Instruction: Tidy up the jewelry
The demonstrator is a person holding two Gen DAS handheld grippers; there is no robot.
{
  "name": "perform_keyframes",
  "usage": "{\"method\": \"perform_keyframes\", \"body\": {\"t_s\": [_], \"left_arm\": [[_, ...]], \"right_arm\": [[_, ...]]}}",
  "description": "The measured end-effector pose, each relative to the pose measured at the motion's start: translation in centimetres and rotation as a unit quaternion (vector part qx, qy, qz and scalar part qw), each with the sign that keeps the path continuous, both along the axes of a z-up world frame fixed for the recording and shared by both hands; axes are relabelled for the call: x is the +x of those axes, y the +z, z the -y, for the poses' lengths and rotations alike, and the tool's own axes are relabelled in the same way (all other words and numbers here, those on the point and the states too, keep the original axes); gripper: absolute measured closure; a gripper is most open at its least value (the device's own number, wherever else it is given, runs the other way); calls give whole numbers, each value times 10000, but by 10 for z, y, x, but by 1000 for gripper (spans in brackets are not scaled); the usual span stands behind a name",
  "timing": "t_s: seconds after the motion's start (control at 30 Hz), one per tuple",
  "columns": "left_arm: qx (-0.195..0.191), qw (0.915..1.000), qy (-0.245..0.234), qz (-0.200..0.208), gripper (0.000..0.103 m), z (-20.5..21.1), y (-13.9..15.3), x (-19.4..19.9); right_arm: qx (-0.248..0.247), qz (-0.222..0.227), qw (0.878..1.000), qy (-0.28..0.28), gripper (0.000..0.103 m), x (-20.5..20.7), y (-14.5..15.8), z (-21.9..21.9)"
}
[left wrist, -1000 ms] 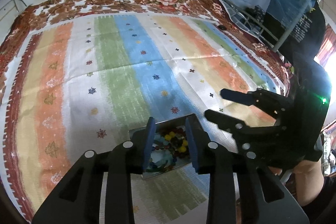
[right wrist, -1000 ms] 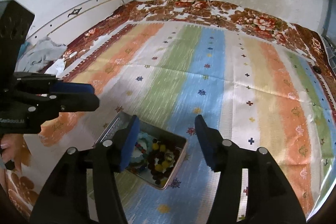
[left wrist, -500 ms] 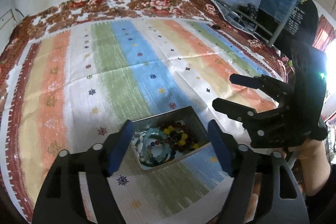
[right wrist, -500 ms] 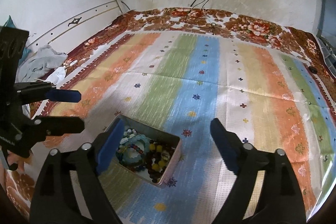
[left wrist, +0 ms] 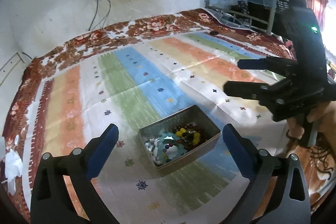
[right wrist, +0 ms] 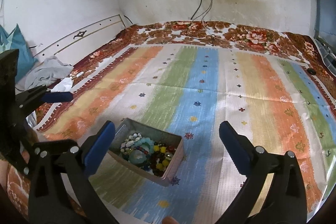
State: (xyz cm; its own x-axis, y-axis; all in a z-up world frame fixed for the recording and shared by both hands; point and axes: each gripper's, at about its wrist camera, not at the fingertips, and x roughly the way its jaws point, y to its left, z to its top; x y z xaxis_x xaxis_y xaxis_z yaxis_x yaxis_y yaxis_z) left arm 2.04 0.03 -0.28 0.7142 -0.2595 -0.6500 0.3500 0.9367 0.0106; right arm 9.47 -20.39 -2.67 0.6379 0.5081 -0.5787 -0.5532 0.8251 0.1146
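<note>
bed (right wrist: 252, 35): floral blanket | striped cloth (right wrist: 210, 98) on it | bead-filled tin (right wrist: 176, 157) on cloth

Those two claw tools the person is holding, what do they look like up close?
Each gripper, left and right, is matte black plastic, with two long fingers carrying blue pads and silver bolts. The right one's boxy handle shows a small green light. A bare hand grips it.
</note>
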Motion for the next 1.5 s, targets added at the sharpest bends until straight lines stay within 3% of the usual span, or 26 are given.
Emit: {"method": "perform_keyframes", "body": {"t_s": [0.27, 0.77, 1.5], "left_arm": [[-111, 9995, 287, -7, 6, -5, -2, -8], [-26, 9981, 219, 574, 6, 12, 7, -38], [-281, 9953, 642, 664, 6, -3, 13, -34]], "right_arm": [[35, 265, 9996, 90, 5, -23, 1, 7], [79, 76, 9999, -37, 5, -26, -9, 15], [-38, 14, 10000, -79, 5, -23, -16, 10]]}}
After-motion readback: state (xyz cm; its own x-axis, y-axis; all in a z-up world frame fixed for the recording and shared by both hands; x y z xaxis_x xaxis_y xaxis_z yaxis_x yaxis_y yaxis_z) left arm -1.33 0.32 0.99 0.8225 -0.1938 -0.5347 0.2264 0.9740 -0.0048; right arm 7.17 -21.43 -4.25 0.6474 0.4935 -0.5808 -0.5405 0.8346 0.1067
